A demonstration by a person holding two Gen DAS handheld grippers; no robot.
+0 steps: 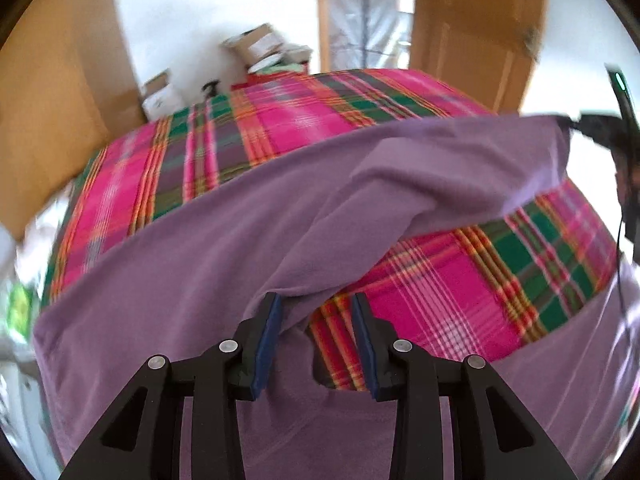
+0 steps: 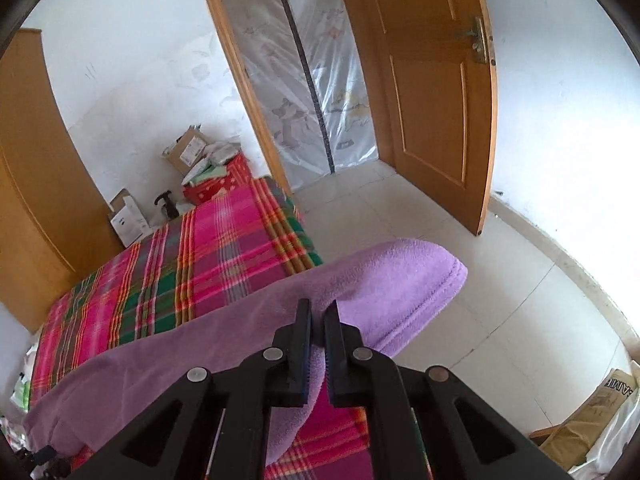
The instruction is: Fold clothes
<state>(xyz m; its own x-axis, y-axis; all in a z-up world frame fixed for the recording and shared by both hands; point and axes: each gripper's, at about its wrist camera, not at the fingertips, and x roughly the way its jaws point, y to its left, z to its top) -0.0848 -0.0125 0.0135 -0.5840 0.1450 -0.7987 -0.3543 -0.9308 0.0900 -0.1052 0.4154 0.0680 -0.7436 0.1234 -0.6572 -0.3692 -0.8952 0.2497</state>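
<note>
**Watch the loose side of the purple cloth**

Your left gripper (image 1: 318, 340) has its jaws apart. A fold of the purple cloth (image 1: 224, 248) runs past the left blue pad (image 1: 269, 344), but I judge that nothing is pinched there. So this side is not held. If you pull now, I think the cloth can slide away from these jaws and the fold will come out crooked.

Your right gripper (image 2: 318, 354) has its jaws squeezed together on a thin bit of the purple cloth, close to its stitched edge (image 2: 432, 304). That is a small bite. A quick tug could make it slip out, and then the lifted end would drop.

The purple cloth lies stretched across the checked bed cover (image 1: 288, 120), with the right end held up in the air past the side of the bed, over the floor (image 2: 460, 216). If that end falls, it can land on the floor and get dirty.

Farther off, boxes (image 2: 188, 150) sit past the far end of the bed, well away, so they are no trouble.
</note>
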